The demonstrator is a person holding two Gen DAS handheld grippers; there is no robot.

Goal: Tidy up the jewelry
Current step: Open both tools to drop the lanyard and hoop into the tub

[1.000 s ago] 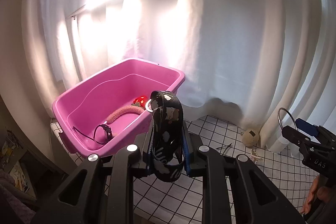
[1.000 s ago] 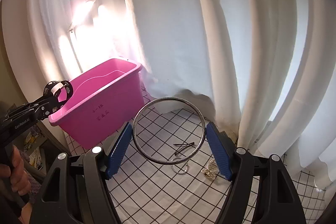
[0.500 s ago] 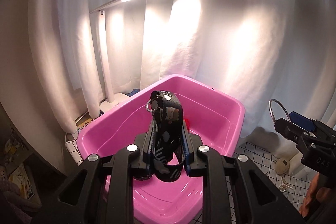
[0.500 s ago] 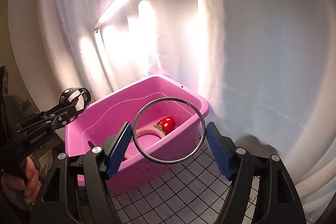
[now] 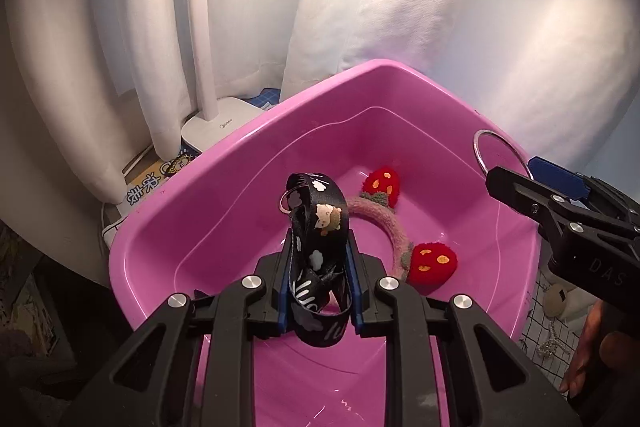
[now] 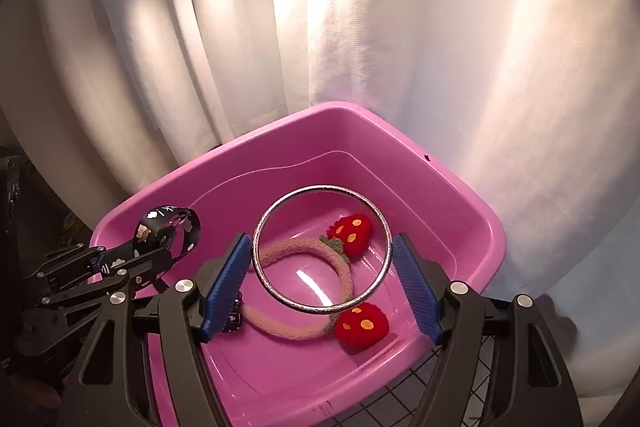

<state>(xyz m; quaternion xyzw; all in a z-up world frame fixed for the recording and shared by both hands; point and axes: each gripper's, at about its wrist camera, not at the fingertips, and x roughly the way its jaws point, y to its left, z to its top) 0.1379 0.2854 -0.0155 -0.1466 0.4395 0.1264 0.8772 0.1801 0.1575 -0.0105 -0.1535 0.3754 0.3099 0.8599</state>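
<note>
Task is partway thru, judging by what's lying where; a fuzzy headband (image 6: 304, 291) w/ red strawberry puffs is already sitting in the pink bin (image 6: 472, 223), plus a small dark item by the lower left of the bin floor, too hidden to name.

Left tool (image 5: 318, 291) is pinching narrow on a black strap (image 5: 320, 227) w/ cartoon prints, hanging over the bin's interior, centre of the left view; not yet let go.

Right tool (image 6: 322, 267) is gripping a metal ring (image 6: 320, 251) betw. its blue pads (image 6: 226, 279), spread fairly wide to span the ring; ring is hovering above the bin, centre of the right view, w/ the headband showing thru it.

So 2 items are poised for dropping in; both releases are prob. the next step.

Left to do: on the checked desk (image 5: 536, 331), lower right of the left view, a pale chain (image 5: 550, 345) and a small round beige thing (image 5: 558, 301) are waiting outside the bin; whether more is lying out of frame, can't tell.
</note>
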